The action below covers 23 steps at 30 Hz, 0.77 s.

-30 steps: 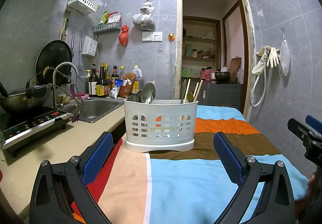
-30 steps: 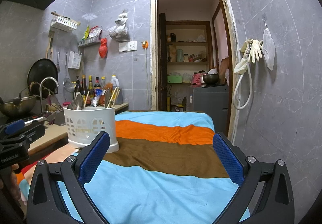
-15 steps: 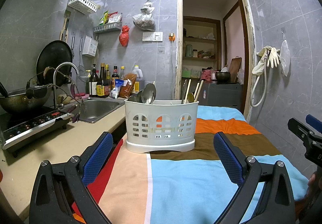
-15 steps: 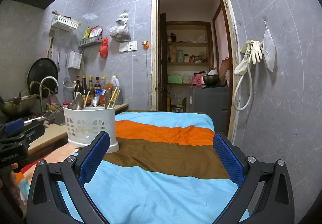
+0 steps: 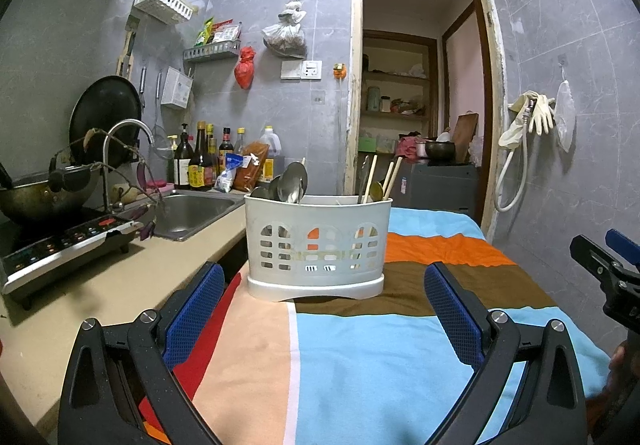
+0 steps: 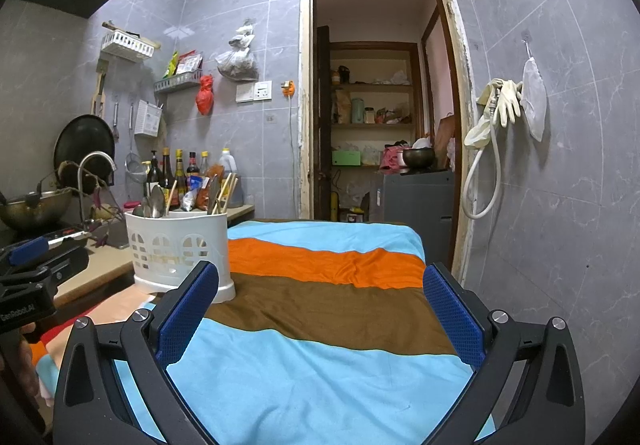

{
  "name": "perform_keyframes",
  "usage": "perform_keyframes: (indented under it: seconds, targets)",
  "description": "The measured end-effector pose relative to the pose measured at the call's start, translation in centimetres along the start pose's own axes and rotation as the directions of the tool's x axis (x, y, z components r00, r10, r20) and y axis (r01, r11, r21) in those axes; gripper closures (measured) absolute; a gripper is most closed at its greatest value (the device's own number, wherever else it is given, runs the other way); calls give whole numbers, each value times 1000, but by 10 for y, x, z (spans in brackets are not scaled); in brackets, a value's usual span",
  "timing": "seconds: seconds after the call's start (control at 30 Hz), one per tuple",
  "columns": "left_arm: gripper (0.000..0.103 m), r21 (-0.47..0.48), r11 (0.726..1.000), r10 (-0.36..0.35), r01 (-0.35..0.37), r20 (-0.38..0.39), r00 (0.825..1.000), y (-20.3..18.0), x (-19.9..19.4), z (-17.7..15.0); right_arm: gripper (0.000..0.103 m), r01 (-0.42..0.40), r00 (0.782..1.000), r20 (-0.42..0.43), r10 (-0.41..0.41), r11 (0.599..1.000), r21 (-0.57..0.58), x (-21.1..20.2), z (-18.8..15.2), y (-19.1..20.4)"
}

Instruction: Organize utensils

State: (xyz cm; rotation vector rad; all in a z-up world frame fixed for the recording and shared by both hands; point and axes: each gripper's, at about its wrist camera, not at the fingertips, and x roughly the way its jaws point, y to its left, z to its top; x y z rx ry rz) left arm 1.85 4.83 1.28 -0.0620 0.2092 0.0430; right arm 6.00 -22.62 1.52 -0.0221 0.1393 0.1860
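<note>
A white slotted utensil holder [image 5: 318, 245] stands on a striped cloth [image 5: 360, 357]. Metal spoons [image 5: 294, 183] stick up in its left part and wooden chopsticks [image 5: 390, 175] in its right part. My left gripper [image 5: 320, 309] is open and empty, just short of the holder. My right gripper [image 6: 320, 309] is open and empty over the cloth, with the holder [image 6: 180, 251] to its front left. Each gripper shows at the edge of the other's view: the right one [image 5: 608, 269] and the left one [image 6: 36, 277].
A counter [image 5: 100, 285] on the left carries an induction hob [image 5: 60, 249], a wok [image 5: 36, 197], a sink [image 5: 192, 211] with a tap, and bottles [image 5: 200, 165]. A doorway [image 6: 380, 105] opens behind. A tiled wall with gloves and a hose [image 6: 496, 125] is on the right.
Both views have barely shifted. The holder and utensils have not moved, and both grippers stay open.
</note>
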Motion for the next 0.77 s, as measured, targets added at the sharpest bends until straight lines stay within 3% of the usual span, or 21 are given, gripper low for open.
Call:
perform_keyframes:
  seconds: [0.13, 0.77]
  targets:
    - [5, 24, 998, 52, -51, -8, 999, -9, 3, -2, 0, 0, 1000, -1, 0, 1000, -1, 0, 0, 0]
    - [5, 17, 999, 45, -45, -13, 999, -13, 4, -4, 0, -1, 1000, -1, 1, 1000, -1, 0, 0, -1]
